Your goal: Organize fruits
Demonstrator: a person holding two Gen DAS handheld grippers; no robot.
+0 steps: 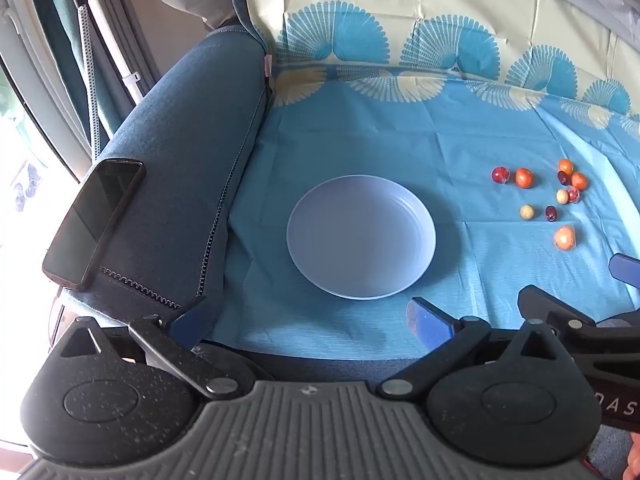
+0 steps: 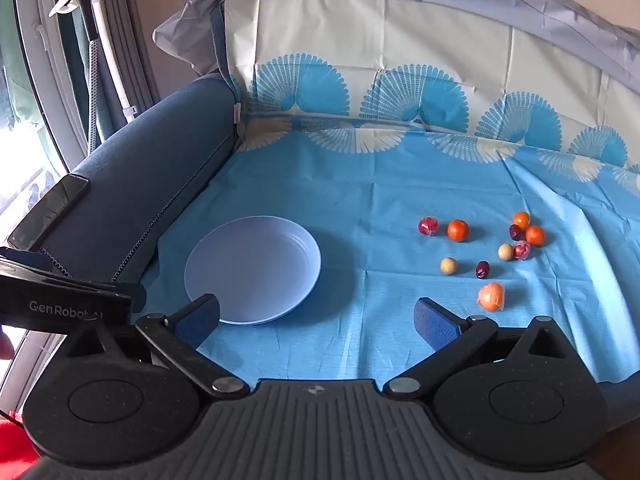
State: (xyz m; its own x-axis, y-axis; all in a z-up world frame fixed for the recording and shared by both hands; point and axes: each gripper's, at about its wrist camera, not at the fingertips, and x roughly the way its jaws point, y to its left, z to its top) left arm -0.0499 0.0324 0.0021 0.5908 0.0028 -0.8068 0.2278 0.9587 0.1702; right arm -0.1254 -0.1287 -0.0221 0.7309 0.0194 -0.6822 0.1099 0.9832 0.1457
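Surface: blue cloth (image 2: 360,200) with a fan pattern is spread over a sofa seat and up its backrest.
Armrest: a blue fabric armrest (image 1: 180,160) is seen at the left of the cloth, with a dark phone (image 1: 94,222) laid flat on top.
Plate: a pale blue plate (image 1: 416,240) is set on the cloth near the armrest, nothing on it.
Fruits: small round fruits (image 2: 457,230) are scattered on the cloth to the right of the plate, well apart from it; orange, red, dark and pale ones are mixed, and one orange fruit (image 2: 491,297) is wrapped in clear film.
Left gripper (image 1: 308,320): fingers spread wide, nothing grasped, held above the near edge of the plate.
Right gripper (image 2: 316,318): fingers spread wide, nothing grasped, held over the cloth between plate and fruits.
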